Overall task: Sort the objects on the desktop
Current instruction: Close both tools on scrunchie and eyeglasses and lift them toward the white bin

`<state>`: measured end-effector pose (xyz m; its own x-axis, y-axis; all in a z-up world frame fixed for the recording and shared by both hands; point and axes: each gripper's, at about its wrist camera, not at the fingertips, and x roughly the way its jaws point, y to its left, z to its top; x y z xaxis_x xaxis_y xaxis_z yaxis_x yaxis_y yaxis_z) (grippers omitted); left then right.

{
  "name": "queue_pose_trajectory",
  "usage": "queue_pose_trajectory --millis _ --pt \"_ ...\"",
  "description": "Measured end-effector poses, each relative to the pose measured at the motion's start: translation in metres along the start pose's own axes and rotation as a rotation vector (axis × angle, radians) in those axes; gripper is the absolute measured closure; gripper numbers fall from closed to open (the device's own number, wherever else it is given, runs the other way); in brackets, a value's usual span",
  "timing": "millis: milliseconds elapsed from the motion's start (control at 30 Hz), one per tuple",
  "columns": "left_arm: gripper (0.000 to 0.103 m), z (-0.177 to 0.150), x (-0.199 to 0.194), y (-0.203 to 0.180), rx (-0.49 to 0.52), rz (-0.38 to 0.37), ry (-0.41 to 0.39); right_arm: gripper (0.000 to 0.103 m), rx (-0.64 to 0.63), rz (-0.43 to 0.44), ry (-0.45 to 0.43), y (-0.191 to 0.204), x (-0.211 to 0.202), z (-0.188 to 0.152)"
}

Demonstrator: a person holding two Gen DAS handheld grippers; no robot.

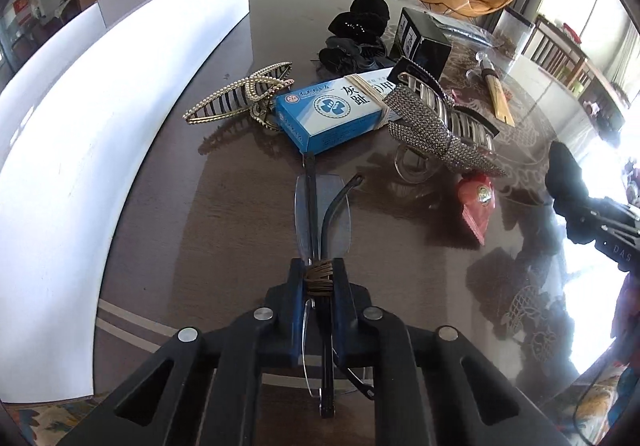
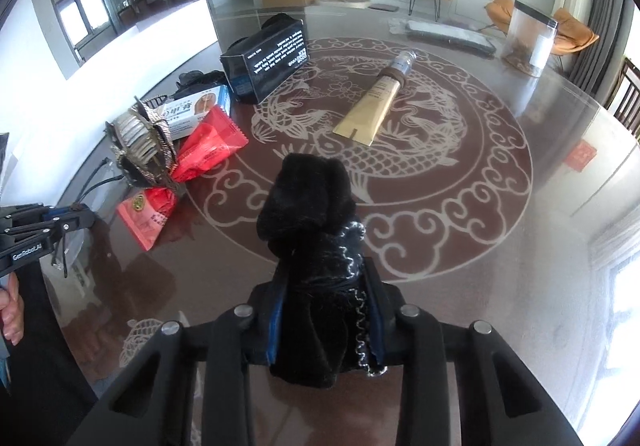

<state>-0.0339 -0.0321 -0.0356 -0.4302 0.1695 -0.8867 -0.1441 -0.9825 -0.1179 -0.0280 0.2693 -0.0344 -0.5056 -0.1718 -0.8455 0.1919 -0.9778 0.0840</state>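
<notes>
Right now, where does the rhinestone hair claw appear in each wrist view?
Left wrist: rhinestone hair claw right of centre, partly lying on the blue medicine box.
Right wrist: rhinestone hair claw at the left edge, standing above the red packets.
Shared landmark: the black box behind it.

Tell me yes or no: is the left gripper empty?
No: the left gripper is clamped on folded rimless glasses, its pads pressing their banded middle.

On the table (image 1: pixel 208 206), the medicine box (image 1: pixel 332 112) lies between two hair claws (image 1: pixel 240 96) (image 1: pixel 440 122)
</notes>
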Motion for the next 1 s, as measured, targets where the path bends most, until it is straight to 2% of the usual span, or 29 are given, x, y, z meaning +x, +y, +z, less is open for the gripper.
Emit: queue_pose_trajectory --millis 67,167,300,400,533,700,867,1000 --pt "0.091 -0.004 -0.013 0.004 -0.022 -0.026 -0.043 0.069 0.013 0.022 -0.014 0.002 -0.011 -0.006" --pt "0.091 -0.008 -0.035 0.001 -0.007 -0.017 -0.119 0.069 0.030 0.047 -0.032 0.007 -0.024 -0.014" --pt "0.091 -0.016 -0.050 0.009 -0.049 -0.029 -0.148 0.069 0.042 0.076 -0.042 0.012 -0.032 -0.016" --pt "0.091 -0.015 -0.066 0.015 -0.102 -0.044 -0.181 0.069 0.014 0.092 -0.054 0.023 -0.036 -0.008" --pt "0.091 -0.012 -0.112 0.041 -0.162 -0.041 -0.264 0.069 -0.057 0.147 -0.096 0.054 -0.047 0.016" --pt "0.091 0.006 -0.156 0.104 -0.250 0.024 -0.329 0.069 -0.204 0.261 -0.163 0.130 -0.059 0.067" --pt "0.091 0.027 -0.156 0.185 -0.364 0.134 -0.285 0.069 -0.344 0.427 -0.217 0.238 -0.060 0.123" --pt "0.092 0.033 -0.140 0.232 -0.434 0.176 -0.228 0.069 -0.440 0.491 -0.218 0.326 -0.040 0.155"
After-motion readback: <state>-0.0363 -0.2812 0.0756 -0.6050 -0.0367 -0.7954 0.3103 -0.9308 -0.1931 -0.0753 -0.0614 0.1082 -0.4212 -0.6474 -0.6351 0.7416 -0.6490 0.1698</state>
